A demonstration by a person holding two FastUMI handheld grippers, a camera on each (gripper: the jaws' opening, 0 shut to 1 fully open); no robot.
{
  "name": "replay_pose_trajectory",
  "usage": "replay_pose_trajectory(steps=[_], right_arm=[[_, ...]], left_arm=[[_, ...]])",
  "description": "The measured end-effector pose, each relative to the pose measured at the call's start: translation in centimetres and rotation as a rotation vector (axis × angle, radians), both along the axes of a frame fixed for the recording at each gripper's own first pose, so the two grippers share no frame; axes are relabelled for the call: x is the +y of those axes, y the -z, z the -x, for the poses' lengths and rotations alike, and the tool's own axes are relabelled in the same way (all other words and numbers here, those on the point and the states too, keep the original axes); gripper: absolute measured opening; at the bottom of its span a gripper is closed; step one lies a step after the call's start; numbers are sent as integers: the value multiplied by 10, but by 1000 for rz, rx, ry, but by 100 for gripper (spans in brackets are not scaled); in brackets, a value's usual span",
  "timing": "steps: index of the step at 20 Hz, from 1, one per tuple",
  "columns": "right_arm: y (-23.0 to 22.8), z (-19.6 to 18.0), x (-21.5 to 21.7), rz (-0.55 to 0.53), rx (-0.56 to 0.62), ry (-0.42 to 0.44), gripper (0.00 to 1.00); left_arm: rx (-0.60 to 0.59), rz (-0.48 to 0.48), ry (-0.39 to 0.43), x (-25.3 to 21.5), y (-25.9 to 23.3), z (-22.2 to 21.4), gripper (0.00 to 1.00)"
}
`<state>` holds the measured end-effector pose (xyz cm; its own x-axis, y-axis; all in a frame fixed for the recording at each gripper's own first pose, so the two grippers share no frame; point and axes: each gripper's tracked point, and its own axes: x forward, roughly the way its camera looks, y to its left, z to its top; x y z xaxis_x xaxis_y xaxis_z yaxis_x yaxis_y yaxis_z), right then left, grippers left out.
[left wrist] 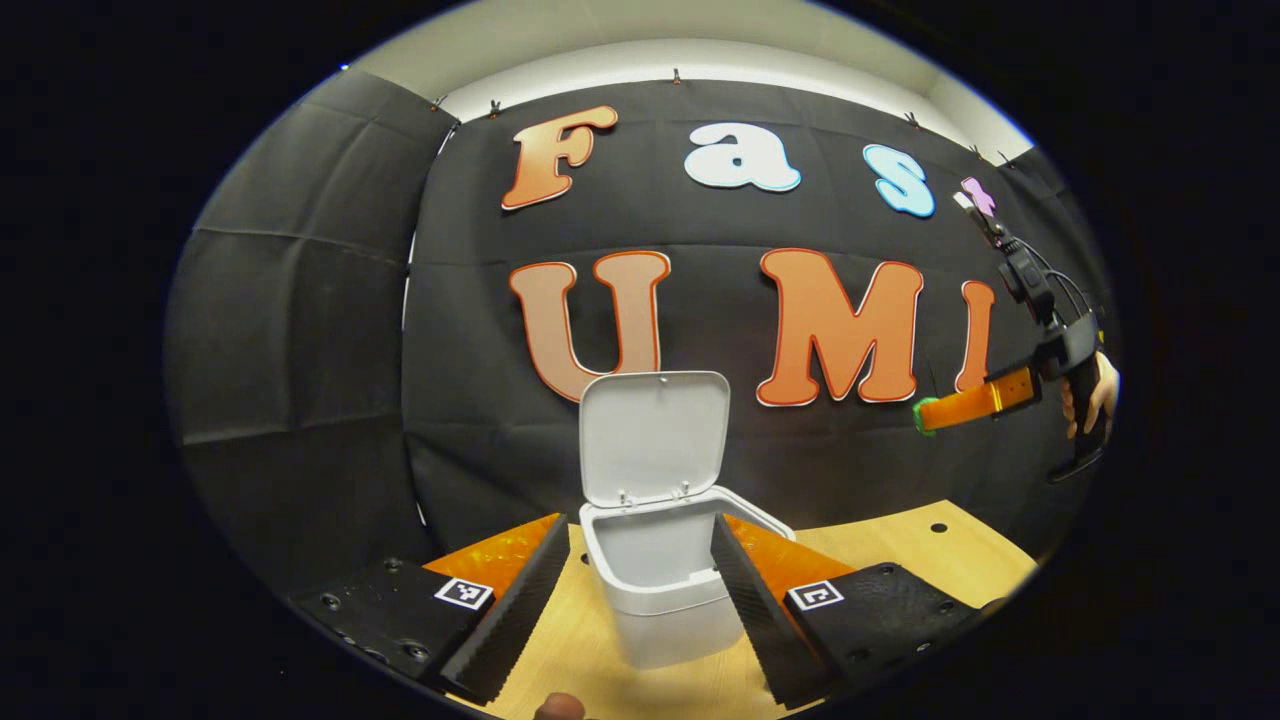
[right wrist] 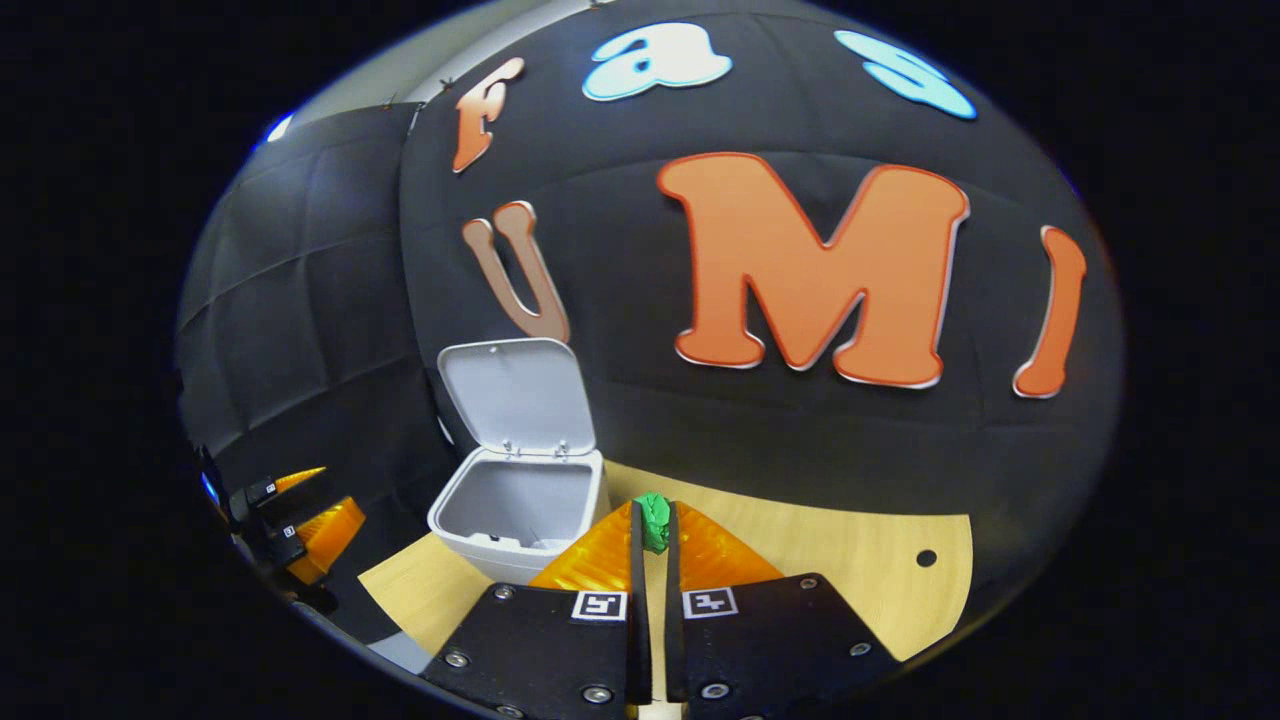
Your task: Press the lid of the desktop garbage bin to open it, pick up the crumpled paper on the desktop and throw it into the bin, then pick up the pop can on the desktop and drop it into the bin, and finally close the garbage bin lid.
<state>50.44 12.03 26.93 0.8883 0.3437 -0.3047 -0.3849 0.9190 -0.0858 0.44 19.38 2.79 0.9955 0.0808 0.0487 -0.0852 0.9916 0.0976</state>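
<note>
The left gripper (left wrist: 632, 600) holds its jaws spread wide, nothing between them. The right gripper (right wrist: 652, 525) has its jaws drawn nearly together, pinching something small at the tips. In the left gripper view a hand (left wrist: 1095, 395) grips the right gripper's handle, held raised.
</note>
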Motion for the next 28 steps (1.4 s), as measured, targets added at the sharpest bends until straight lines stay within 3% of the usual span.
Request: replay_pose_trajectory(steps=[7,14,17,21,26,28], right_arm=[[12,-25,96,62,18,-144,6],[37,-58,174,120,34,-185,6],[47,-58,189,115,51,-198,12],[53,-60,194,102,78,-193,28],[47,-72,191,78,88,-129,95],[41,-71,189,66,73,-131,95]], left_arm=[[-9,-1,-86,54,-2,26,91],[8,7,-151,104,5,47,91],[15,17,-177,121,10,54,91],[16,53,-194,135,14,60,91],[20,47,-193,133,16,59,91],[19,45,-187,130,16,57,91]])
